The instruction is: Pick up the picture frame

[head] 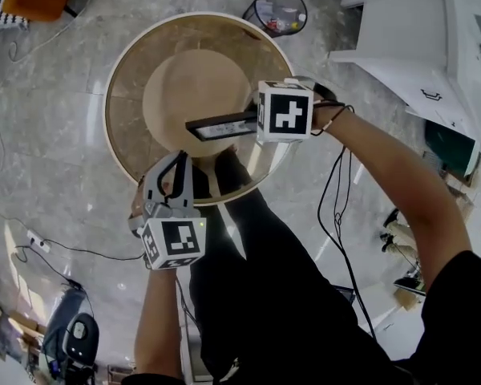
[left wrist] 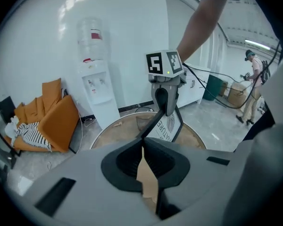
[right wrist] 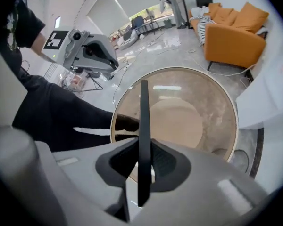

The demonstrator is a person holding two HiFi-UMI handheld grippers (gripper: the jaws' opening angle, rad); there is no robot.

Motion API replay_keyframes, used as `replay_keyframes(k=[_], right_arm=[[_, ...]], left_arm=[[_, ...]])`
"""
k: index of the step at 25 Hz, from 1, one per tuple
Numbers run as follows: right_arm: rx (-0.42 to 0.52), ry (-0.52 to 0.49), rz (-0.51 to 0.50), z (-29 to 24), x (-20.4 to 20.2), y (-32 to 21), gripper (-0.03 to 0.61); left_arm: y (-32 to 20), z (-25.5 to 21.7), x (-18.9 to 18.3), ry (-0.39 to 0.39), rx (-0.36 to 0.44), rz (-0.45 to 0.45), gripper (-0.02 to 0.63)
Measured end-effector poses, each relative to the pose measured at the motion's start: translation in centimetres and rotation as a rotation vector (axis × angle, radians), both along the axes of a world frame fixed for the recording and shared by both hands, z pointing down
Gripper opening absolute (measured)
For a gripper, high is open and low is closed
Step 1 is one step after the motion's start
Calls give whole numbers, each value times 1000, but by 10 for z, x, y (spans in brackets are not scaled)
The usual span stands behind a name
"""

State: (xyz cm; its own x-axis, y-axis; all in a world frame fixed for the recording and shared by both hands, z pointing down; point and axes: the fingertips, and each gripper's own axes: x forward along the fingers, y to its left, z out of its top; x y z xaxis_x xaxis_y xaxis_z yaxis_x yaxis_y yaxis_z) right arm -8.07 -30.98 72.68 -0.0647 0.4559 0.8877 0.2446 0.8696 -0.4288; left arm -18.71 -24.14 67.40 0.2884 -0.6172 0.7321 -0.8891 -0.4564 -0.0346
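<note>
The picture frame [head: 220, 127] is black and thin, and it hangs edge-up above the round glass table [head: 116, 95]. My right gripper [head: 252, 123] is shut on its right end. In the right gripper view the frame [right wrist: 144, 121] stands as a dark blade squeezed between the pads of that gripper [right wrist: 142, 160]. In the left gripper view the frame [left wrist: 167, 126] shows a printed white face below the right gripper [left wrist: 166, 108]. My left gripper [head: 176, 160] is over the table's near rim, apart from the frame. Its jaws [left wrist: 142, 145] look shut, with a tan sliver showing between them.
A wire wastebasket [head: 276, 10] stands beyond the table and a white cabinet [head: 417, 38] at the upper right. Cables and a power strip [head: 36, 239] lie on the floor at left. An orange sofa [left wrist: 52, 121] and a water dispenser [left wrist: 96, 84] line the wall. Another person [left wrist: 252, 93] stands far off.
</note>
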Motion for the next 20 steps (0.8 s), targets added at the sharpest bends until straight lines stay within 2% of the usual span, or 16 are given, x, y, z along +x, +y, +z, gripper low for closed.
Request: replay_keyframes(k=[2, 8, 13, 20], right_arm=[[-4, -35, 94, -12, -2, -2, 61], [33, -138, 357, -56, -8, -14, 60], [78, -185, 423, -91, -14, -15, 60], [84, -273, 541, -143, -18, -17, 58]], left_arm=[[6, -9, -2, 27, -19, -33, 28], [1, -49, 8, 49, -21, -47, 23], [-4, -82, 5, 48, -3, -50, 18], [-12, -129, -1, 59, 43, -72, 19]])
